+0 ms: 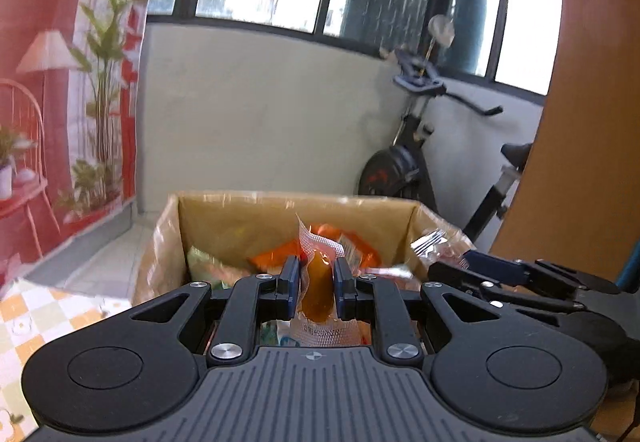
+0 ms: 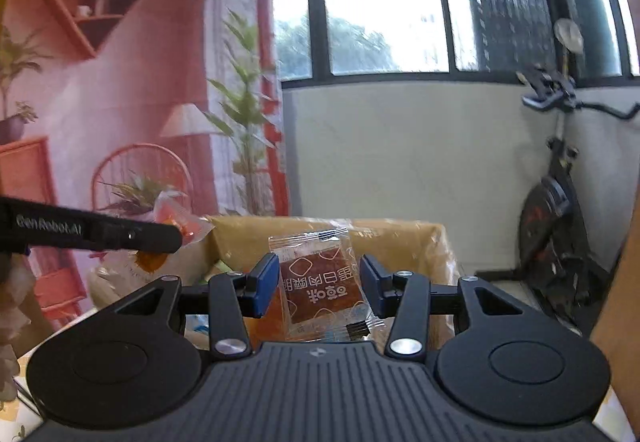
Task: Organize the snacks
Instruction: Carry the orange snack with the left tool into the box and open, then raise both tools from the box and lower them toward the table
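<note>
My left gripper (image 1: 317, 284) is shut on a clear vacuum pouch with an orange-brown snack (image 1: 317, 288), held over the open cardboard box (image 1: 296, 209). Inside the box lie orange packets (image 1: 352, 242) and a green packet (image 1: 206, 266). My right gripper (image 2: 320, 282) stands open over the same box (image 2: 400, 238), and a clear packet with a brown snack (image 2: 322, 286) sits between its fingers; the pads stand apart from the packet's sides. The right gripper also shows in the left wrist view (image 1: 520, 278) at the box's right edge. The left gripper (image 2: 120, 232) with its pouch appears at the left in the right wrist view.
The box stands at the far edge of a table with a checked cloth (image 1: 36, 318). Behind it are a pale wall, windows and an exercise bike (image 1: 404, 165). A printed red backdrop (image 1: 60, 81) hangs on the left. A wooden panel (image 1: 592, 121) stands on the right.
</note>
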Demonstrator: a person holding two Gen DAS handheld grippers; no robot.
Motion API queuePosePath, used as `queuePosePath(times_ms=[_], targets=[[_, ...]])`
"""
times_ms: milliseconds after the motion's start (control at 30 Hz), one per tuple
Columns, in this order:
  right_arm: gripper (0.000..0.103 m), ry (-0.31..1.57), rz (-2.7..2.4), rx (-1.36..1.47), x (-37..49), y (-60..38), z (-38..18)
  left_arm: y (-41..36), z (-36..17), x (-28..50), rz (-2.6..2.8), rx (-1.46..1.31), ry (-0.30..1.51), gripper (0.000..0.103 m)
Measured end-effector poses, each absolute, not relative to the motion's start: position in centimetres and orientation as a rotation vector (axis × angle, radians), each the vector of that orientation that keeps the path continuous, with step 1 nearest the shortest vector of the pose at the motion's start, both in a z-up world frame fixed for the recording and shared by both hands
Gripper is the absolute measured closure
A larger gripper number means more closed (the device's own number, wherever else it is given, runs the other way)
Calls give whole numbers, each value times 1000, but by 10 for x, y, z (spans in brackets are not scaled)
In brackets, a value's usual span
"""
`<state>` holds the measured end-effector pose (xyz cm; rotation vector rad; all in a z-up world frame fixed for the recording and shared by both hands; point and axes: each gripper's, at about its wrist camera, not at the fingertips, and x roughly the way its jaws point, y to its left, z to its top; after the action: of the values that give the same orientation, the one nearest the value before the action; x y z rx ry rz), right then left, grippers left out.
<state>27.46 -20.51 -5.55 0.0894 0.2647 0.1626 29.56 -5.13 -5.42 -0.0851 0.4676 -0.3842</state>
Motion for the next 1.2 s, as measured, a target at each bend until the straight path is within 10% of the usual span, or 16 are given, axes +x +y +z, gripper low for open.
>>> queuePosePath(times_ms=[100, 233, 1200], targets=[[54, 290, 153, 92, 278, -205, -61, -48, -59, 297, -372, -87, 487, 83], [40, 311, 145, 92, 269, -207, -69, -43, -58, 291, -355, -68, 482, 38], [36, 240, 145, 133, 172, -197, -84, 10, -56, 225, -312, -40, 502, 37]])
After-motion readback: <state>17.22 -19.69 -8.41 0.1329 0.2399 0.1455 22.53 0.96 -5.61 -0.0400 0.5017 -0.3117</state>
